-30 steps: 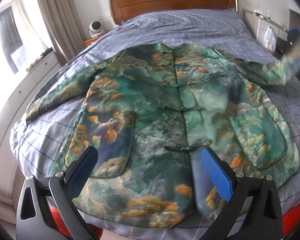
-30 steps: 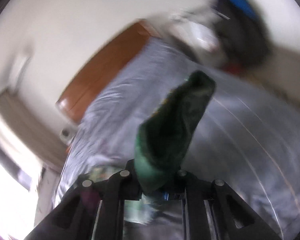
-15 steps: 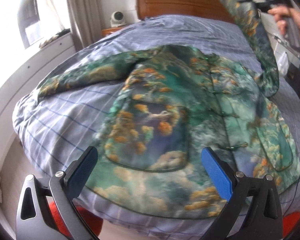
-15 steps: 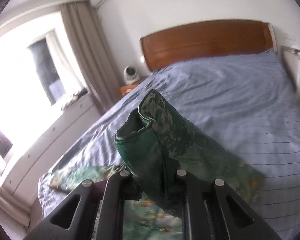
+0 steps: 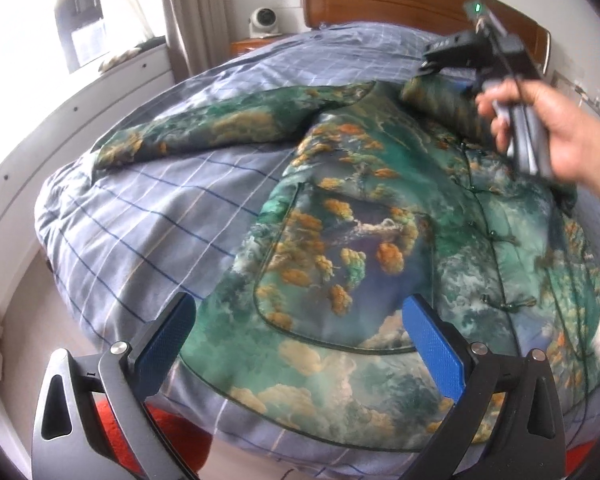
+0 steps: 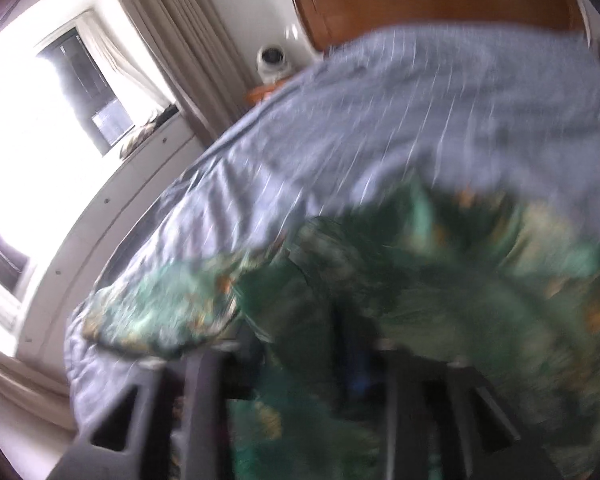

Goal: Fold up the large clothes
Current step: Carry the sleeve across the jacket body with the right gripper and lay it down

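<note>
Green, orange-clouded jacket (image 5: 364,240), 1 sleeve (image 5: 440,100) folded inward

Daylight pours in from the window (image 5: 40,20) on the left, and it's totally blown out to white in both views. The left wrist view is mostly sharp: the jacket (image 5: 360,240) print and the bed (image 5: 140,216) checks read fine, though the right hand (image 5: 556,136) is smeared. The right wrist view is heavily motion-blurred, fabric and the right gripper (image 6: 320,380) turned to dark mush. Fisheye bends the edges hard, with black vignetting in the corners.
</note>
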